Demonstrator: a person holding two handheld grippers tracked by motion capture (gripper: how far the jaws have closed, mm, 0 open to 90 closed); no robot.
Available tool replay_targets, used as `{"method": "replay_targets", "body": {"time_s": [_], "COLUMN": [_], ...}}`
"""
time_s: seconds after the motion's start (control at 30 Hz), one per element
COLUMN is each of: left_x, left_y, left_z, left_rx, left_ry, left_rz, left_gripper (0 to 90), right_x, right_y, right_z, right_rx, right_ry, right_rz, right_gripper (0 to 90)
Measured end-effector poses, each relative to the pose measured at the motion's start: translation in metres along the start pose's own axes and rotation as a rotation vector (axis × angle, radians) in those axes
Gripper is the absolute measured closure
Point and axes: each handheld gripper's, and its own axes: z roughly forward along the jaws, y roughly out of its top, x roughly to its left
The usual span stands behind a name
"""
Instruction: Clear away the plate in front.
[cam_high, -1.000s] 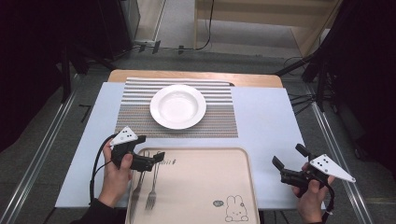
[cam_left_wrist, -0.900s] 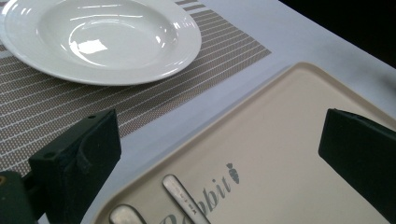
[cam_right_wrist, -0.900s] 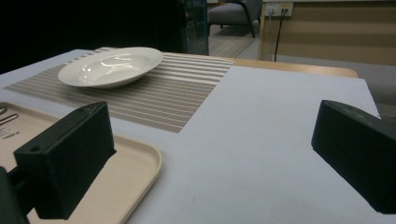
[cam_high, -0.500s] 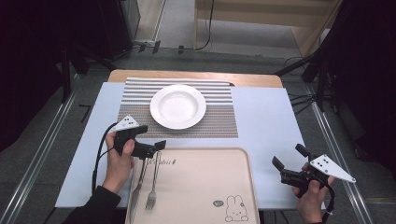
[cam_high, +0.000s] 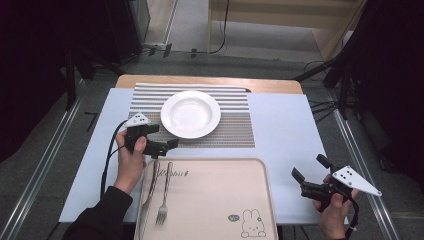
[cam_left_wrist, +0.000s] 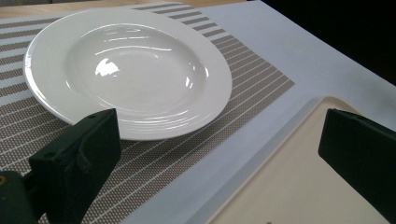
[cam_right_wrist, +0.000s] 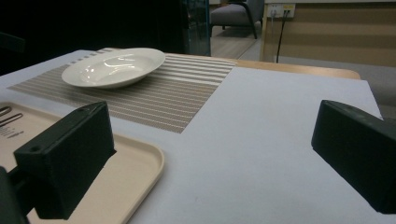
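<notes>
A white deep plate (cam_high: 191, 114) sits on a striped placemat (cam_high: 235, 131) at the back of the table. In front of it lies a beige tray (cam_high: 220, 200) with a knife (cam_high: 148, 192) and a fork (cam_high: 163, 196) along its left side. My left gripper (cam_high: 166, 136) hovers open just beyond the tray's far left corner, pointing right at the plate's near rim. Its own view shows the plate (cam_left_wrist: 126, 70) and the tray's corner (cam_left_wrist: 299, 177) between the wide-apart jaws. My right gripper (cam_high: 309, 168) is open and empty, right of the tray. From there the plate (cam_right_wrist: 114, 67) is far off.
The table top (cam_high: 285, 125) is pale blue-white over a wooden board (cam_high: 210, 81). Dark stands and cables flank it on the floor. A rabbit drawing (cam_high: 250, 224) marks the tray's near right part.
My left gripper has moved forward, from over the tray's far left corner and the cutlery to the placemat beside the plate. The right gripper has stayed put.
</notes>
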Motion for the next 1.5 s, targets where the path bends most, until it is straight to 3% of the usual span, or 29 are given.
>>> {"method": "replay_targets", "body": {"time_s": [0.93,1.5], "left_x": [0.030,0.057], "left_y": [0.024,0.033], "left_z": [0.026,0.046], "left_rx": [0.018,0.040], "left_ry": [0.030,0.039], "left_rz": [-0.025,-0.094], "left_gripper": [0.0,0.0], "right_x": [0.000,0.000], "right_y": [-0.001,-0.002], "right_z": [0.002,0.002], "right_rx": [0.005,0.006], "right_ry": [0.014,0.017], "right_rz": [-0.002,0.005], "right_gripper": [0.0,0.0]}}
